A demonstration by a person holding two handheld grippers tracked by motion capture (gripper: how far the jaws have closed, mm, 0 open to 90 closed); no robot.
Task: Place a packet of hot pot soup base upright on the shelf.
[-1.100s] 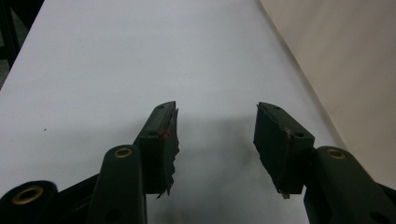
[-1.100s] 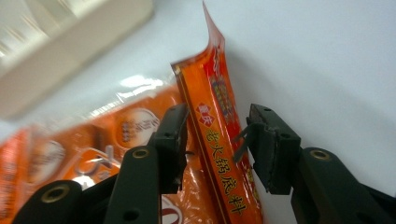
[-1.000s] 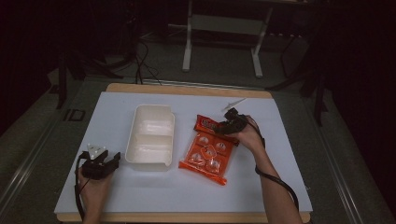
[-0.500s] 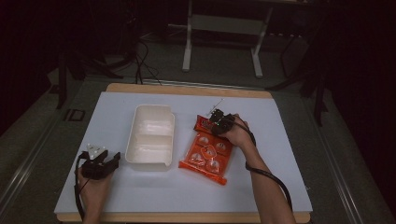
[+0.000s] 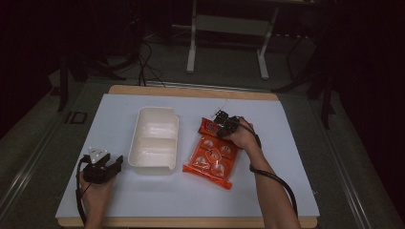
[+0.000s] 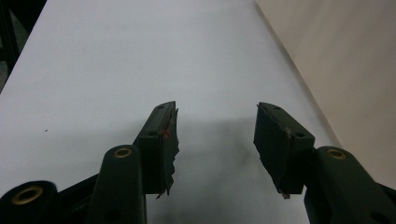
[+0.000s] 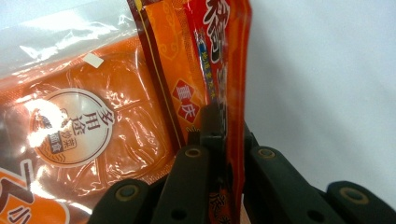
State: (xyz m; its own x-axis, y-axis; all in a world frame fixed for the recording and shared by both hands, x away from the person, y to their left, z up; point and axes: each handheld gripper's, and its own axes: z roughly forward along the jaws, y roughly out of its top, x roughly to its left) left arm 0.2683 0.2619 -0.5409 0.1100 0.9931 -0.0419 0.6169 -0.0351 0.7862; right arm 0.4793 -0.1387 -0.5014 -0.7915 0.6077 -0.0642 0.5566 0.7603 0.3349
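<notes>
– Table first: what lies on the pale sheet?

– Near the middle, a white two-compartment tray, long side running away from the person. Just to its right lies an orange-red snack packet, flat along most of its length.

– And the right gripper?

– Held over the far end of the packet. In the right gripper view its jaws are clamped onto the packet's top edge, which stands pinched upright between them (Chinese print and a round label show on the clear front).

– The left gripper?

– Resting low at the near left of the table, just beside the tray's near-left corner. In the left gripper view its jaws stand well apart with bare sheet between them, and the tray's wall runs along the right

– Is the tray touched?

– Neither gripper touches it, and both compartments look bare
</notes>
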